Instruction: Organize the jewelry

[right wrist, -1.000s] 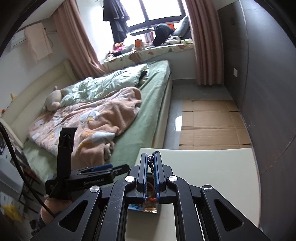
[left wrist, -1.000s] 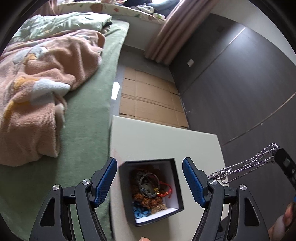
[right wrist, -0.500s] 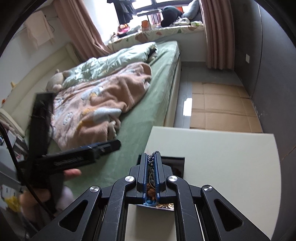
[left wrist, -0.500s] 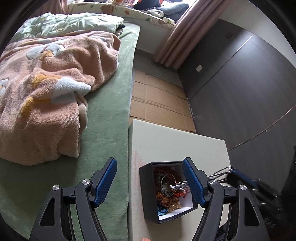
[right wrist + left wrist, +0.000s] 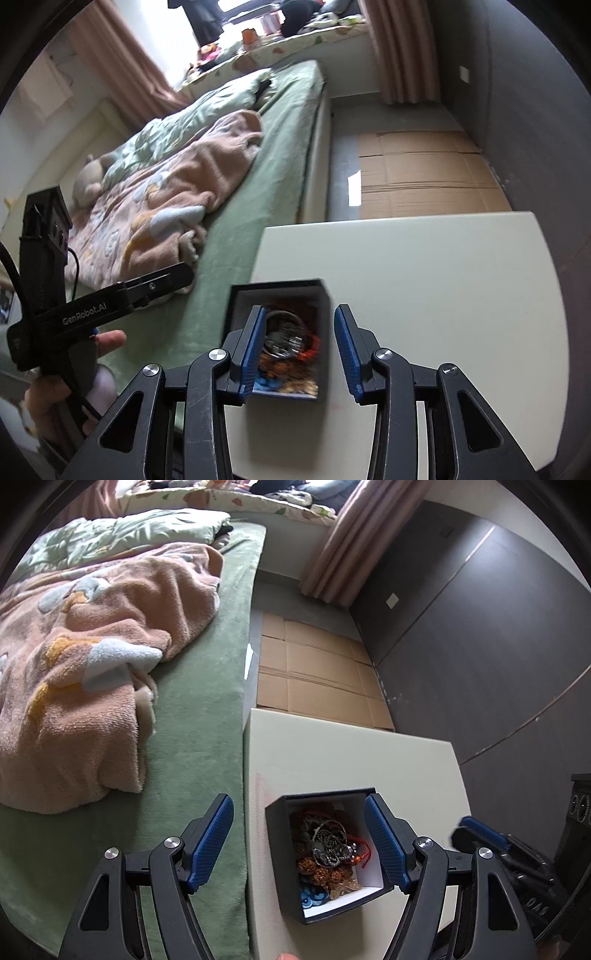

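A small black box [image 5: 280, 853] with a white inside stands on the pale table [image 5: 347, 753]. It holds a heap of jewelry [image 5: 327, 853]: bead bracelets, a red cord, blue beads and a silver chain [image 5: 328, 840] on top. My left gripper [image 5: 306, 845] is open just above the box. My right gripper [image 5: 299, 347] is open and empty above the same box [image 5: 325, 332], with the silver chain [image 5: 286, 338] lying in it below the fingers. The right gripper's blue fingers [image 5: 480, 829] show at the right in the left wrist view.
A bed with a green sheet [image 5: 195, 738] and a pink blanket [image 5: 85, 664] runs along the table's left edge. Cardboard [image 5: 314, 672] covers the floor beyond the table. A dark wall [image 5: 480, 646] stands to the right. The left gripper's handle [image 5: 92, 306] shows at left.
My right gripper carried the silver chain down over the box and opened; the chain now lies in the box. The left gripper shifted slightly and stayed open.
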The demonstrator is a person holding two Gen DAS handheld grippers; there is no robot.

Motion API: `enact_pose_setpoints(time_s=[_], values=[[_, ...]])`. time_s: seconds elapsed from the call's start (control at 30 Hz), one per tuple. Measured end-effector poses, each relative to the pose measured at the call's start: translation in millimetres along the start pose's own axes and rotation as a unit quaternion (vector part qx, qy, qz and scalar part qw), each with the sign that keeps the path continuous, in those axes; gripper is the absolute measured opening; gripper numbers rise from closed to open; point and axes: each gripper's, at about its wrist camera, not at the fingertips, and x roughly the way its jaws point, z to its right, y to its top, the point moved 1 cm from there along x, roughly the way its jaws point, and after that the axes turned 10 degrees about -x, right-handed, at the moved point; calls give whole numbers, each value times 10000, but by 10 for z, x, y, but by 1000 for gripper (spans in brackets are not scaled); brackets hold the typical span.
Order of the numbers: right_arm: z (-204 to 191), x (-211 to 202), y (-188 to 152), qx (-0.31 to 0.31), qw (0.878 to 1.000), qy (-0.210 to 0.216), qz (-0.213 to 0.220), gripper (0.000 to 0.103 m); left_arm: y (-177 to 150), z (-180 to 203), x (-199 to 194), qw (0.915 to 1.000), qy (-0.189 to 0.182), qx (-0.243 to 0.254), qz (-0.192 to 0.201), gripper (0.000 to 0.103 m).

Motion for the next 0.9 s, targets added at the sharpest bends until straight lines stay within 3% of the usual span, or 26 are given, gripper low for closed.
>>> enact_pose_setpoints(time_s=[0.23, 0.33, 0.5, 0.6, 0.63, 0.8, 0.9], values=[[380, -466, -301, 330, 9990, -188, 245, 41, -216, 355, -135, 9991, -33, 415, 33, 74], [464, -663, -418, 402, 9982, -270, 365, 58, -348, 465, -261, 9983, -50, 539, 213, 84], [531, -997, -608, 391, 9972, -329, 550, 61, -620, 563, -434, 9976, -169, 575, 343, 89], [573, -1143, -722, 365, 9964, -463, 609, 87, -781, 632, -560, 9962, -164, 695, 508, 91], [582, -1186, -762, 365, 9961, -491, 641, 90, -838, 648, -606, 9956, -173, 733, 560, 92], [590, -1350, -937, 335, 9956, -561, 668, 91, -1126, 713, -849, 9913, -110, 999, 845, 94], [518, -1461, -1041, 152, 9948, -668, 752, 103, -1296, 723, -986, 9896, -229, 1096, 902, 95]])
